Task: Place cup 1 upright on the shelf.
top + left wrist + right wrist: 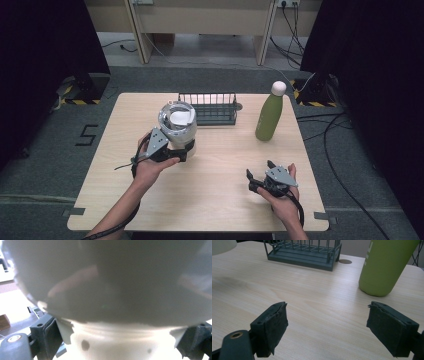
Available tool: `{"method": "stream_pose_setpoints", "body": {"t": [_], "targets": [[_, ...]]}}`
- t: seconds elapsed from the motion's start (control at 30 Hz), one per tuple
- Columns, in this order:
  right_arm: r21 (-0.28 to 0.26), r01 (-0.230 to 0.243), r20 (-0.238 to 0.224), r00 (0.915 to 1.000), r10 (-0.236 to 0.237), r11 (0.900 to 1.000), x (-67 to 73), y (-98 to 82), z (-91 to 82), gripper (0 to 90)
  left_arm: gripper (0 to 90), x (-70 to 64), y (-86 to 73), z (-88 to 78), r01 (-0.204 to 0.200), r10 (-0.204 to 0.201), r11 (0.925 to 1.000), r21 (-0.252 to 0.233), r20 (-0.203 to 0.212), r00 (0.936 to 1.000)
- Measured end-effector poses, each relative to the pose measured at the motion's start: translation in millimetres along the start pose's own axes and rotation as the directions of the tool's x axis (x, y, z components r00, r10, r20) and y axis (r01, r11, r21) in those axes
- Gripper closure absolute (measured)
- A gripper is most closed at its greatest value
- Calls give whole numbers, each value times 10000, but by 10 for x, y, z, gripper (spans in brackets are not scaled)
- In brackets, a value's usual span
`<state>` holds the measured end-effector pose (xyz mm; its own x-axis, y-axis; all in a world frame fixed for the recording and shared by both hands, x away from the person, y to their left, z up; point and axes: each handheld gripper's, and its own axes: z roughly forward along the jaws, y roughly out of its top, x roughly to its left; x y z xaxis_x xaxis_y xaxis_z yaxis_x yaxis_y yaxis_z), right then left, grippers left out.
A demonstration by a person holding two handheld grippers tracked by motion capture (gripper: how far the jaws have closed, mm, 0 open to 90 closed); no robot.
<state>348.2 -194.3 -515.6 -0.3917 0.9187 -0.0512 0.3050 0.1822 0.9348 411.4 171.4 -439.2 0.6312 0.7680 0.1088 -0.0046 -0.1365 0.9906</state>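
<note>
Left gripper (pixel 181 153) clamped on white base of silver cup (pixel 177 122), lifted w/ mouth tilted, near bench centre, prob. heading to rack (pixel 208 108) at far edge; right gripper (pixel 258 177) wide open, empty, parked near right-front corner, green bottle (pixel 269 112) beyond.

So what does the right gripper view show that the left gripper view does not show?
The right gripper view shows the tall green metal bottle, the dark grey wire rack and the right claw open with nothing in it, above bare wood.

The left gripper view shows, close and blurred, the grey and white round container, with the left claw closed on its white lower part.

Both show the light wooden table, and each view shows its own two black jaws.
</note>
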Motion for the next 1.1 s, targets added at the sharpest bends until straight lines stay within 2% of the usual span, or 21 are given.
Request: {"method": "stream_pose_setpoints", "body": {"t": [0.23,0.37,0.43,0.73,0.8,0.83,1.1], "targets": [[-23,34,52,10000,-34,10000,-5,5,-20,161,102,17,45,63,26,-26,10000,-94,-9,10000],[23,24,62,10000,-24,10000,-1,1,-12,161,101,46,84,106,-110,107,9998,-181,-119,9999],[47,43,50,10000,-43,10000,5,0,-16,161,101,77,101,143,60,-63,9999,-157,-186,9998],[34,-53,116,9999,53,10000,-1,2,-12,161,101,175,145,249,15,-18,10000,-91,-375,9993],[21,-17,108,9999,17,10000,-5,2,-12,162,101,194,157,278,108,-113,9998,-144,-326,9994],[30,-2,121,9999,1,10000,-9,1,-9,162,101,229,172,296,84,-93,9999,-150,-605,9981],[85,-70,79,9999,69,9999,-19,-6,2,161,101,308,238,430,113,-122,9998,-160,-531,9985]]}}
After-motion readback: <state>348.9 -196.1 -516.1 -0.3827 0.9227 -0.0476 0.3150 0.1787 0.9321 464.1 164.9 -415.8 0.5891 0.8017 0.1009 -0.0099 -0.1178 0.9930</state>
